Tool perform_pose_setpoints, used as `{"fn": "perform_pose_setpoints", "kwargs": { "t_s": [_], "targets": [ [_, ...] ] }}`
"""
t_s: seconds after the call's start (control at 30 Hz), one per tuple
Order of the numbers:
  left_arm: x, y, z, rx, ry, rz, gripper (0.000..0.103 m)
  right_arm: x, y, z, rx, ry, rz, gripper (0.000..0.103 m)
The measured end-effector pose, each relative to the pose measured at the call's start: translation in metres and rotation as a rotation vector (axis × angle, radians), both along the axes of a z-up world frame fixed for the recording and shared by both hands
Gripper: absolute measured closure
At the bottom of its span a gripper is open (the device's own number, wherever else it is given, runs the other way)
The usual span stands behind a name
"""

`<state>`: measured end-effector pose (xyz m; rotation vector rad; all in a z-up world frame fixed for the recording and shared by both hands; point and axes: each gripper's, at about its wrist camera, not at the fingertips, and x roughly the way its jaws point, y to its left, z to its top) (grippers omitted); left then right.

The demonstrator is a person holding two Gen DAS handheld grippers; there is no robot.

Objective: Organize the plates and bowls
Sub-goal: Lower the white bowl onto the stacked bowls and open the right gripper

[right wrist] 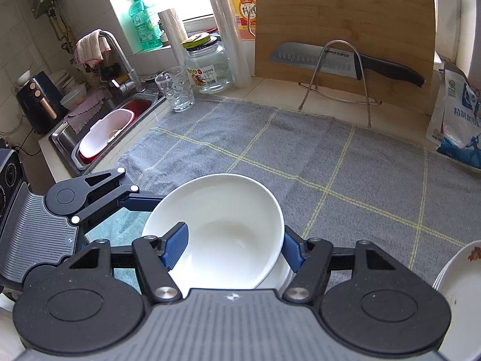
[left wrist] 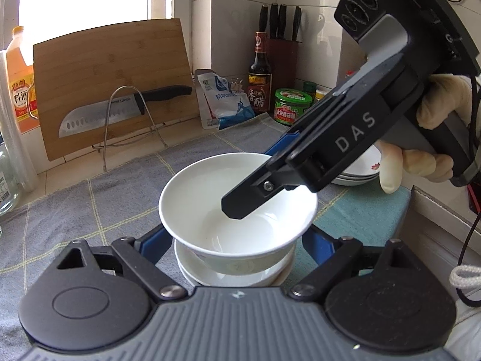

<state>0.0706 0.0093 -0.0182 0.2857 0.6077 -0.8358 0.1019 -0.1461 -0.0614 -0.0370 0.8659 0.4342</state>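
A white bowl (left wrist: 210, 186) (right wrist: 228, 225) hangs tilted, with my right gripper (left wrist: 255, 177) (right wrist: 234, 249) shut on its wall: one finger reaches inside and the other sits outside the rim. Right under it a small stack of white bowls (left wrist: 234, 273) (right wrist: 281, 273) rests on the cloth. The upper bowl's foot sits low in the top bowl of the stack. My left gripper (left wrist: 236, 240) straddles this stack with a blue pad (left wrist: 154, 242) close on either side. The upper bowl hides the pad tips, so contact cannot be made out.
A stack of plates (left wrist: 360, 168) (right wrist: 460, 285) lies at the right. A grey checked towel (right wrist: 330, 165) covers the counter, with a teal cloth (left wrist: 360, 213) beside it. At the back stand a cutting board (right wrist: 345, 15), a knife (right wrist: 330, 60), a glass (right wrist: 177, 90), a jar (right wrist: 210, 66) and bottles. The sink (right wrist: 99, 132) is at the left.
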Motion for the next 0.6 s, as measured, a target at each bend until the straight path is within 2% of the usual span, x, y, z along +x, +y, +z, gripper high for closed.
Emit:
{"fn": "perform_pose_setpoints", "kwargs": {
  "t_s": [0.6],
  "targets": [
    [0.004, -0.001, -0.009, -0.011, 0.042, 0.01, 0.011, 0.002, -0.005, -0.012, 0.028, 0.019, -0.022, 0.031]
  ]
}}
